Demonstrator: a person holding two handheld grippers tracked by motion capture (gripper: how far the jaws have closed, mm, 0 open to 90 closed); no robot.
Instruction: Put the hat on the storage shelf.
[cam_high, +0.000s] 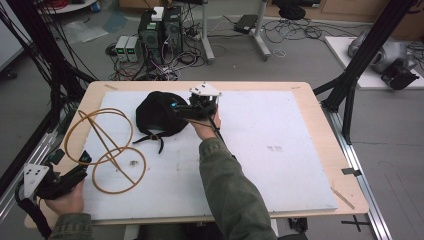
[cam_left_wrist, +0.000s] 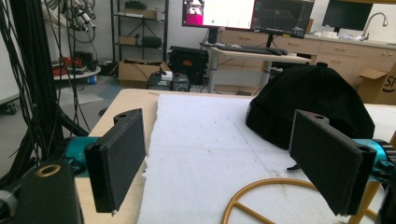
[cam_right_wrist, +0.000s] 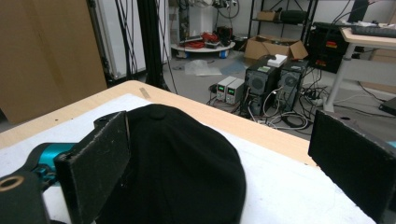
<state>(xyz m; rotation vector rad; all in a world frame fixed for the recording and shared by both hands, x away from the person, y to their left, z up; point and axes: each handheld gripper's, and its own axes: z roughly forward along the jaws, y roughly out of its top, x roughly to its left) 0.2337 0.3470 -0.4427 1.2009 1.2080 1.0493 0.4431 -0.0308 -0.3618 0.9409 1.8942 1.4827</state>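
Note:
A black cap lies at the back left of the white board, its strap trailing toward me. My right gripper points left at the cap's right side and is open; in the right gripper view the cap sits low between the wide jaws of that gripper, closer to the left one. A gold wire frame of rings and rods lies left of the cap. My left gripper rests open at the table's front left corner. In the left gripper view, that gripper holds nothing, with a gold ring below it and the cap beyond.
The board covers most of a wooden table. Black frame posts and hanging cables stand at both sides. Computers and tangled cables sit on the floor past the far edge. A small speck lies inside the near ring.

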